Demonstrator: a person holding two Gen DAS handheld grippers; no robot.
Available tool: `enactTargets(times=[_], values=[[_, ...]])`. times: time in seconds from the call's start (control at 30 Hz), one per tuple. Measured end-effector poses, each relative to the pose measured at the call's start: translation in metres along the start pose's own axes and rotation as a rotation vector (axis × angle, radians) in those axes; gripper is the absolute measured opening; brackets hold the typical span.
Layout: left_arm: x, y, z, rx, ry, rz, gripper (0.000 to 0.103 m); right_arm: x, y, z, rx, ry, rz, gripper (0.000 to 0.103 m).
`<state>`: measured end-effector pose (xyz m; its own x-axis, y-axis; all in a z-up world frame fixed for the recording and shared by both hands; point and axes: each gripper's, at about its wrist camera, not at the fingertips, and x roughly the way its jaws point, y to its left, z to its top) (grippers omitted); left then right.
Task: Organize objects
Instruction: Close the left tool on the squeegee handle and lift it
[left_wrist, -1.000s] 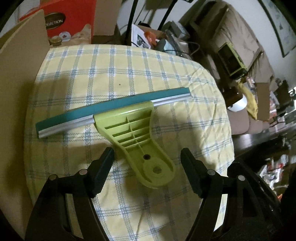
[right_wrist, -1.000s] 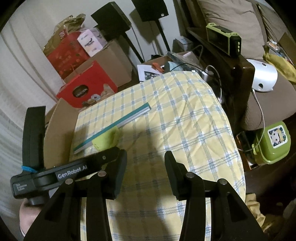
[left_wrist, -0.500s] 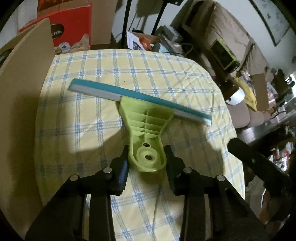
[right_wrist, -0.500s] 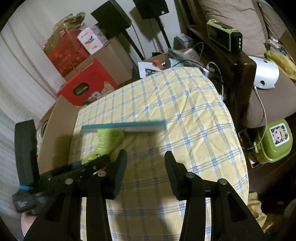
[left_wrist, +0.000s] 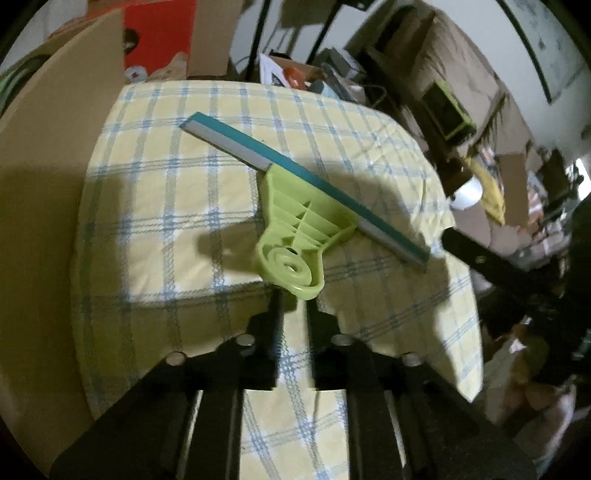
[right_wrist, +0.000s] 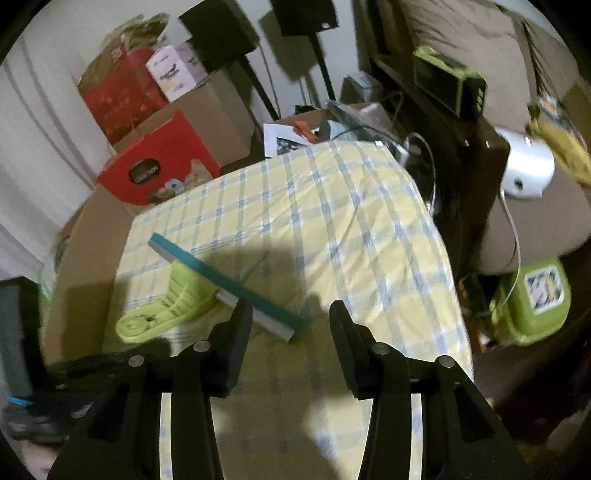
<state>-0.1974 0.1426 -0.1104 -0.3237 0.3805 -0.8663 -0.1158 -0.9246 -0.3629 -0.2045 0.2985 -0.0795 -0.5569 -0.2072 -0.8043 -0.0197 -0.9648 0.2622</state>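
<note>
A squeegee (left_wrist: 306, 218) with a lime-green handle and a teal and silver blade is held above the yellow checked tablecloth (left_wrist: 166, 206). My left gripper (left_wrist: 293, 299) is shut on the round end of its handle, with the blade slanting from upper left to lower right. In the right wrist view the squeegee (right_wrist: 192, 291) hangs at the left, its blade end just ahead of my right gripper (right_wrist: 290, 321), which is open and empty above the cloth (right_wrist: 332, 221).
A tall cardboard panel (left_wrist: 48, 122) stands along the table's left side. Red boxes (right_wrist: 159, 166) and cardboard cartons sit behind the table. A dark wooden cabinet (right_wrist: 469, 166), a sofa and a green container (right_wrist: 532, 299) are at the right.
My left gripper closed on the squeegee's handle, lifted it off the cloth and swung the blade clockwise. The right gripper stayed open and shifted slightly closer.
</note>
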Motion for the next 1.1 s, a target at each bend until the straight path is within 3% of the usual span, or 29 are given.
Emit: enactTargets(times=[0.03, 0.1, 0.2, 0.3, 0.37, 0.53, 0.67, 1.1], values=[[-0.005, 0.003, 0.001, -0.027, -0.012, -0.026, 0.037, 0.004, -0.001, 0.001, -0.006, 0.005, 0.002, 0.045], [-0.014, 0.009, 0.004, -0.071, -0.041, -0.059, 0.053, 0.011, -0.001, 0.003, -0.011, 0.018, 0.006, 0.045], [-0.018, 0.018, 0.011, -0.140, -0.056, -0.115, 0.058, 0.018, 0.002, 0.003, -0.015, 0.031, 0.021, 0.045], [-0.010, 0.021, 0.017, -0.160, -0.037, -0.130, 0.054, 0.022, 0.006, 0.000, -0.015, 0.041, 0.030, 0.045], [-0.004, 0.023, 0.019, -0.181, -0.019, -0.144, 0.046, 0.023, 0.008, -0.002, -0.020, 0.043, 0.034, 0.045], [0.011, 0.027, 0.019, -0.225, 0.005, -0.202, 0.015, 0.028, 0.010, -0.005, -0.024, 0.059, 0.037, 0.045], [0.011, 0.034, 0.021, -0.268, -0.021, -0.227, 0.014, 0.028, 0.009, -0.009, -0.026, 0.064, 0.047, 0.045], [-0.016, 0.016, 0.025, -0.182, -0.066, -0.229, 0.009, 0.020, 0.026, -0.026, -0.138, 0.080, 0.098, 0.045]])
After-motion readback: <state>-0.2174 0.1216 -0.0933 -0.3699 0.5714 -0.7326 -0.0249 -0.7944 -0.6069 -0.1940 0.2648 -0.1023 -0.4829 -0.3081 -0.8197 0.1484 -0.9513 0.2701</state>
